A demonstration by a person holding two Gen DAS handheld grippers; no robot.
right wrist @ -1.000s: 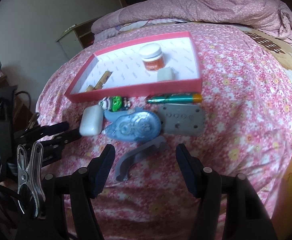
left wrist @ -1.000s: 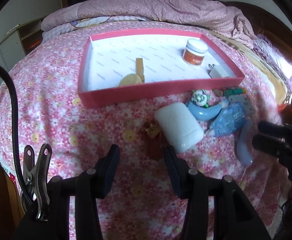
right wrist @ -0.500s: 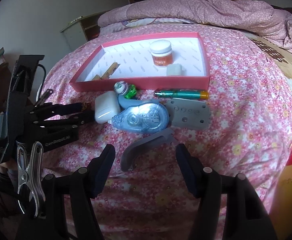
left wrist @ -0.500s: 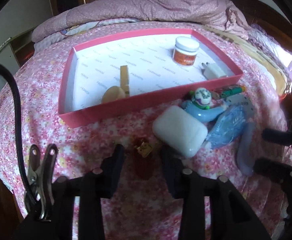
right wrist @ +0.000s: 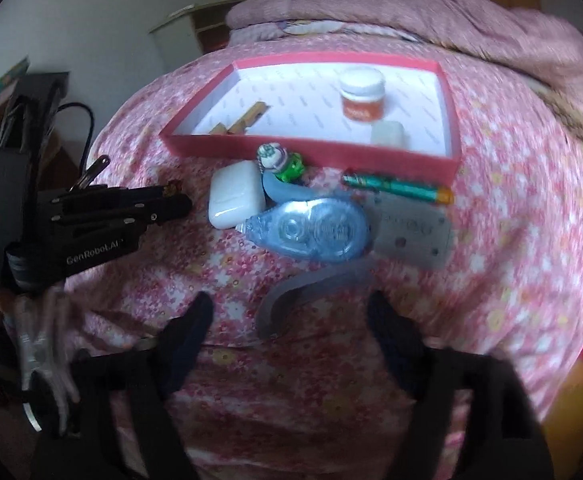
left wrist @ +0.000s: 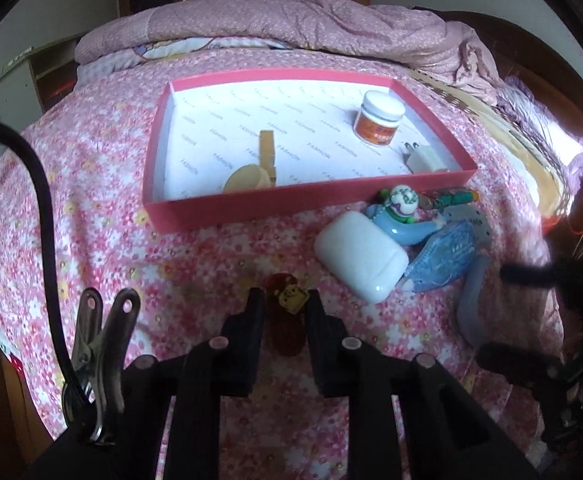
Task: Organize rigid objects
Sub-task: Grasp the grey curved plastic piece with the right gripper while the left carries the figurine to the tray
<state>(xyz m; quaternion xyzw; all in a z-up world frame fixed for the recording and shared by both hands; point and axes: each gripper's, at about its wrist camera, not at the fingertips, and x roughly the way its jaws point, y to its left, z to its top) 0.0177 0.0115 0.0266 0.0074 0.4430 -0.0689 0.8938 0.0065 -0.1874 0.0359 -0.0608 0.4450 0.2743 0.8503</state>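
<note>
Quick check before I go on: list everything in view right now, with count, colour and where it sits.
box: 1, pink, on the bedspread
jar: 1, white lid, orange label, in box
charger plug: 1, white, in box
wooden pieces: 2, tan, in box
white case: 1, before box
correction tape: 1, blue
figurine: 1, green and white
lighter: 1, green
grey plate: 1
curved handle: 1, grey
red charm: 1, between the left claw's pads
left claw: closing
right claw: opening, empty

The white lining of my pink tray (left wrist: 159,184), centre of the left view, repeats the word "FASHION" all over. In the right view, at left, my left gripper (right wrist: 179,202) reads "GenRobot.AI" in white. The jar (left wrist: 379,118) label is unreadable.
</note>
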